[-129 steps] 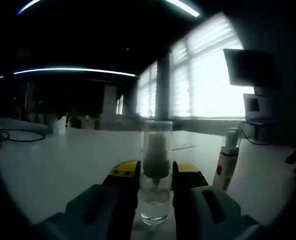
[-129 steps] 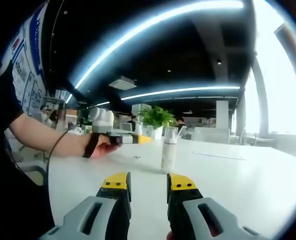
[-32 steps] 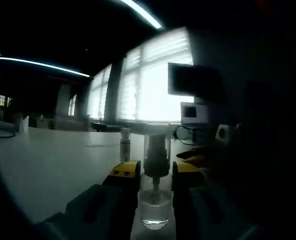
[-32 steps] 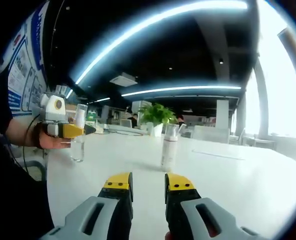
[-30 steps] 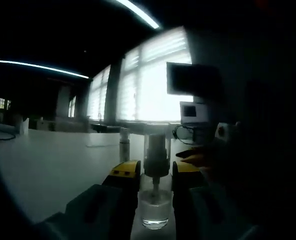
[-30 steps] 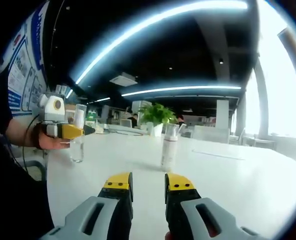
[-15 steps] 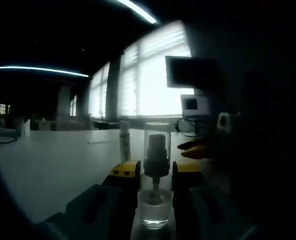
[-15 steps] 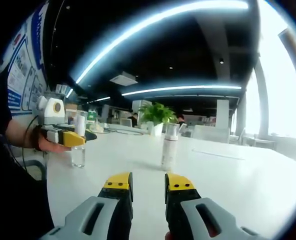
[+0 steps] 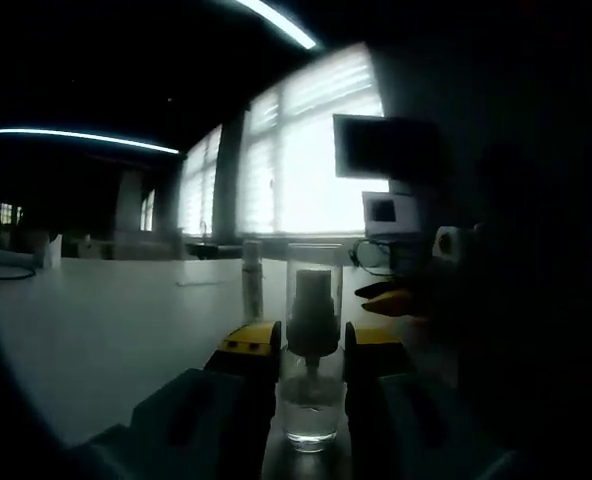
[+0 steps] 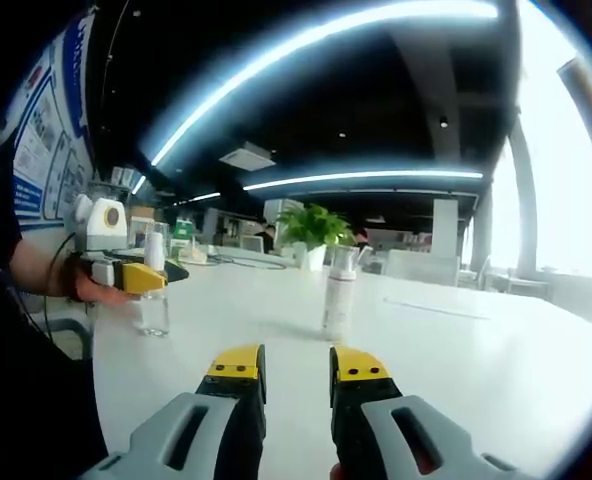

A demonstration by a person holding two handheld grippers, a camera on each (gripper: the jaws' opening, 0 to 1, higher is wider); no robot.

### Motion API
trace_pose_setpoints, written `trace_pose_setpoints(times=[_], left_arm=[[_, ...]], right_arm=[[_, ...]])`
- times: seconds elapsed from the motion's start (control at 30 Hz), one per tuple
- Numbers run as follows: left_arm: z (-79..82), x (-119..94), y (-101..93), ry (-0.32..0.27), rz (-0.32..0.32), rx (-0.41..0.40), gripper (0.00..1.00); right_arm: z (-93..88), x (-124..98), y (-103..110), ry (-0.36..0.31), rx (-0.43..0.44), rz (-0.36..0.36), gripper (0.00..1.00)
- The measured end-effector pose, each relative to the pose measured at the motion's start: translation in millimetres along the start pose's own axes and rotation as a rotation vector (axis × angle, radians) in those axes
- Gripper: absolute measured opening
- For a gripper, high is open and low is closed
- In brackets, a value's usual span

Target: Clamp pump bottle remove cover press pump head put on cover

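clamping is the step in hand, and it looks done: the left gripper [image 9: 311,352] has its yellow-tipped jaws closed on the pump bottle [image 9: 312,345], a small clear bottle standing upright on the white table [image 9: 106,320]. its clear cover [image 9: 314,285] is not yet off the pump head. from the right gripper view the same bottle [image 10: 153,290] sits out to the left, held in the left gripper [image 10: 136,276]. the right gripper [image 10: 294,368] hangs low over the table with nothing between its jaws, which stand narrowly apart. a second, white bottle [image 10: 338,293] stands further back, well apart from the clamped one. next, i'd say, the right gripper must swing left, open wider, and pinch the cover from above to lift it straight off.
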State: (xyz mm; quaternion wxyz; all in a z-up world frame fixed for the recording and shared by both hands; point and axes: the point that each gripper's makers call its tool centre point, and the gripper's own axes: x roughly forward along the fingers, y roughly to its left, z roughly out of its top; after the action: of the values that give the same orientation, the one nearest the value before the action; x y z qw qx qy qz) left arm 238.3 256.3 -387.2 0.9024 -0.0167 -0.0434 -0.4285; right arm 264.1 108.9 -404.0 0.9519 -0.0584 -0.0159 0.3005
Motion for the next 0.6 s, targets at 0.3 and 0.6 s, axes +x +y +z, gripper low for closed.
trace_pose_setpoints(times=[0.3, 0.6], left_arm=[[0.4, -0.5, 4.4, -0.009, 0.033, -0.002, 0.16], [-0.6, 0.2, 3.2, -0.001, 0.026, -0.025, 0.16]], right_arm=[[0.3, 0.4, 3.3, 0.004, 0.004, 0.009, 0.21], [5.6, -0.7, 5.5, -0.014, 0.093, 0.022, 0.21]])
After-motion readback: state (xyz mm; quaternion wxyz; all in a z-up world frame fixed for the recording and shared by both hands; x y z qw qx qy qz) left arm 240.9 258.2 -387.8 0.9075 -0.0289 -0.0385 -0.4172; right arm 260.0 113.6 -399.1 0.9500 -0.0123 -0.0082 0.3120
